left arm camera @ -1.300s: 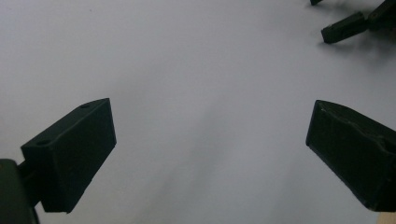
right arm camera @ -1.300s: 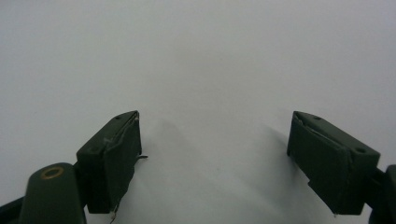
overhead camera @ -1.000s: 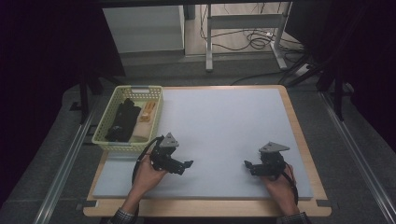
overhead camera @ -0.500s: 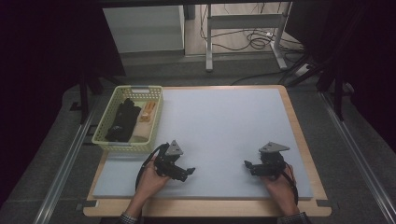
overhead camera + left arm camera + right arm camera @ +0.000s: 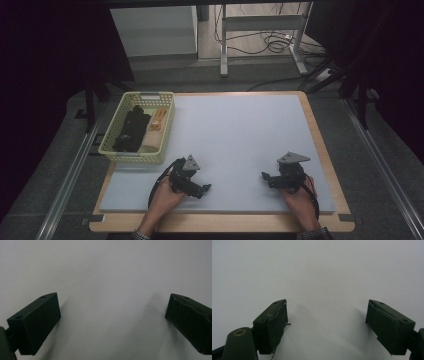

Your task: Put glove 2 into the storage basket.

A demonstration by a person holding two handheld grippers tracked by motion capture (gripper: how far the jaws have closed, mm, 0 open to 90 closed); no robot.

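Note:
My left gripper (image 5: pixel 205 189) lies low over the pale mat (image 5: pixel 240 130) near the front left, held by a hand, its jaws pointing right. In the left gripper view the left gripper (image 5: pixel 112 312) is open wide with bare mat between its jaws. My right gripper (image 5: pixel 265 177) rests on the mat at the front right, jaws pointing left. The right gripper (image 5: pixel 327 317) is open too, nothing between its jaws.
A pale green basket (image 5: pixel 116 150) stands at the mat's left edge, holding a black object (image 5: pixel 129 131) and an orange-and-tan item (image 5: pixel 157 120). The mat lies on a wooden board (image 5: pixel 320 145). Behind the table are a metal frame and cables (image 5: pixel 270 42) on the floor.
My left gripper has drifted toward the front edge and slightly right, away from the basket. The right gripper has stayed still.

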